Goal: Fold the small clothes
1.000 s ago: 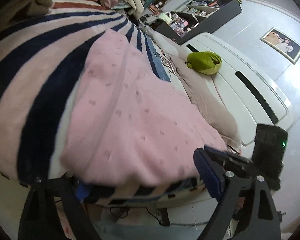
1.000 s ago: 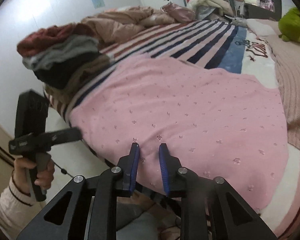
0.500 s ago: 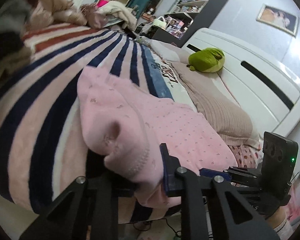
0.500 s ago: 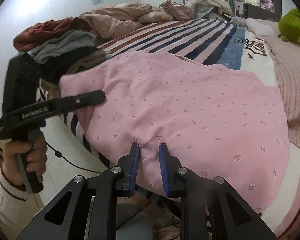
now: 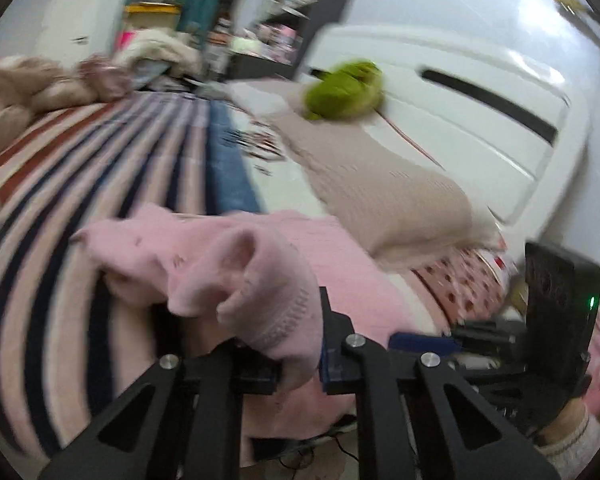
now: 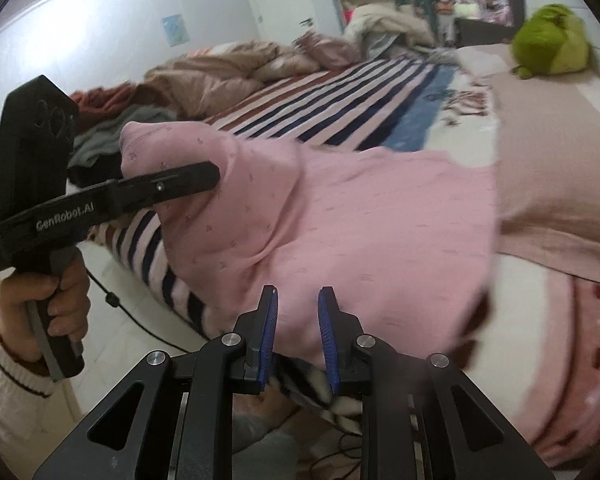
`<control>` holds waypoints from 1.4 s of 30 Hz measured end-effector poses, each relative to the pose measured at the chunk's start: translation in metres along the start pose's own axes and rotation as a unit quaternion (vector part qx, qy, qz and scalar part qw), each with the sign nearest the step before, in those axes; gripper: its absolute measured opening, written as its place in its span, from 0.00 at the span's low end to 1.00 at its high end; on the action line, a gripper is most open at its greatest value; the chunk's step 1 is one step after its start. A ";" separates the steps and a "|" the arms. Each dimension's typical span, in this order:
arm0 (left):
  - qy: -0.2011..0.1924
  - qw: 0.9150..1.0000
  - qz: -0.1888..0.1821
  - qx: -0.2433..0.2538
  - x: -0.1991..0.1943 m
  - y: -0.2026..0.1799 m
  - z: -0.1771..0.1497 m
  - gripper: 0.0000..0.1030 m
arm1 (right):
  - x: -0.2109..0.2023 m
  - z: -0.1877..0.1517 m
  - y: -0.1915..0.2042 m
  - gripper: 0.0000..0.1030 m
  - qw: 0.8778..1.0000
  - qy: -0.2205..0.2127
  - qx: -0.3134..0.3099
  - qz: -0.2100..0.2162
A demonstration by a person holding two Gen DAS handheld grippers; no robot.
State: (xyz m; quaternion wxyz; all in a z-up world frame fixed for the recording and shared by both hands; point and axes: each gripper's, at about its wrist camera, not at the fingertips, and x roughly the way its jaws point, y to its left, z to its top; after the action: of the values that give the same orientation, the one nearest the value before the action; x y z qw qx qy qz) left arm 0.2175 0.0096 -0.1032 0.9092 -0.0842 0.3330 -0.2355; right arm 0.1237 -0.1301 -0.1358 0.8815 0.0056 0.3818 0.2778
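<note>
Nearest you, your right hand-held gripper (image 6: pixel 298 334) has its blue pads a narrow gap apart over the near hem of the pink knit garment (image 6: pixel 360 224), and whether they pinch cloth or only brush it cannot be told. Your left hand-held gripper (image 5: pixel 296 354) is closed on a bunched fold of that garment, lifting its left edge off the striped bed (image 6: pixel 340 92). The knit looks soft, light and floppy, so it will likely sag and stretch between grips; take it by hem or corner, where the edge is firmer.
</note>
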 end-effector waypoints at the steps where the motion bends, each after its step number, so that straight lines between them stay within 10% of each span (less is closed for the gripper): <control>1: 0.026 0.999 -0.018 0.015 0.016 -0.011 0.001 0.10 | -0.008 -0.002 -0.008 0.15 1.000 -0.007 0.009 -0.006; 6: 0.090 0.992 -0.057 0.065 0.060 -0.044 -0.007 0.17 | -0.034 -0.012 -0.040 0.15 0.998 -0.025 0.054 -0.021; 10: 0.097 0.985 -0.106 0.097 0.057 -0.061 -0.014 0.43 | -0.051 -0.021 -0.062 0.15 0.996 -0.036 0.078 -0.033; 20: 0.088 0.984 -0.084 0.126 0.045 -0.075 -0.020 0.65 | -0.069 -0.017 -0.077 0.17 0.993 -0.059 0.098 -0.040; 34: 0.030 0.992 -0.067 0.106 -0.012 -0.053 -0.024 0.75 | -0.053 0.010 -0.041 0.34 0.996 -0.051 0.055 -0.043; 42: -0.008 0.998 -0.026 0.053 -0.046 0.001 -0.025 0.77 | -0.034 0.031 -0.002 0.64 0.998 -0.049 0.025 -0.034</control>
State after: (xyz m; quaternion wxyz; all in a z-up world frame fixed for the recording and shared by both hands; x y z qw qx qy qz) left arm 0.1711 0.0328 -0.0968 0.9085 -0.0466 0.3101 -0.2761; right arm 0.1272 -0.1422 -0.0916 0.9078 0.0286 0.3446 0.2374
